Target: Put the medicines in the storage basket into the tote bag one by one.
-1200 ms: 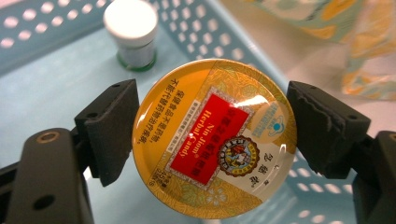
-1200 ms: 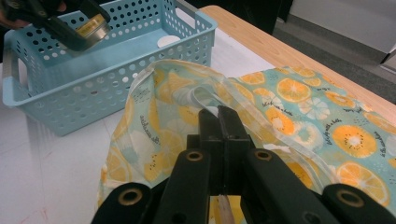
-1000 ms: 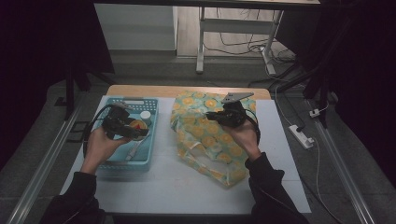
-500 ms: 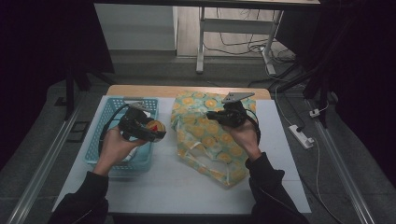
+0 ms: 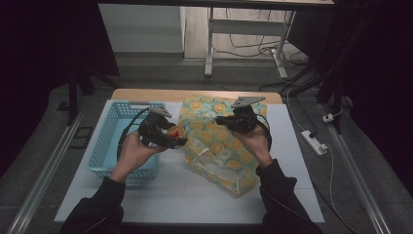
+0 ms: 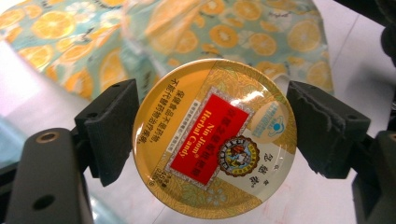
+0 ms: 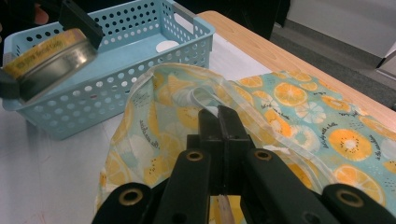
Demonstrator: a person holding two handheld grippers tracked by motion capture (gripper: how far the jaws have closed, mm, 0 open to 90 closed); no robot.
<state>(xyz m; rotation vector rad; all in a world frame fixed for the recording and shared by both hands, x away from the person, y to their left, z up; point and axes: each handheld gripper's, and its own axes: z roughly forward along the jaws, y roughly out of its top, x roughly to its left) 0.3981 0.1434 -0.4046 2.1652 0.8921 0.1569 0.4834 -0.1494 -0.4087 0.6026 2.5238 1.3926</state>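
Observation:
A round yellow candy tin (image 6: 215,137) with a red label sits between the pads of my left gripper (image 6: 212,140), which is shut on its rim. In the high view the left gripper (image 5: 171,136) holds the tin (image 5: 176,132) just right of the blue basket (image 5: 109,136), at the edge of the orange-slice print bag (image 5: 219,144). My right gripper (image 5: 221,120) is over the bag's upper part. Its jaws (image 7: 218,116) are shut on the bag's (image 7: 299,102) rim beside a white strap, holding that edge up. The right gripper view has the tin (image 7: 44,58) near the basket (image 7: 140,56).
The basket holds a small white disc (image 7: 166,45) on its floor. A white mat (image 5: 175,195) covers the table, with a wooden edge (image 5: 146,94) at the far side. A power strip (image 5: 314,142) lies on the floor to the right.
My left hand has carried the tin out of the basket and to the right, slightly up, toward the bag. The right hand and the bag have stayed put.

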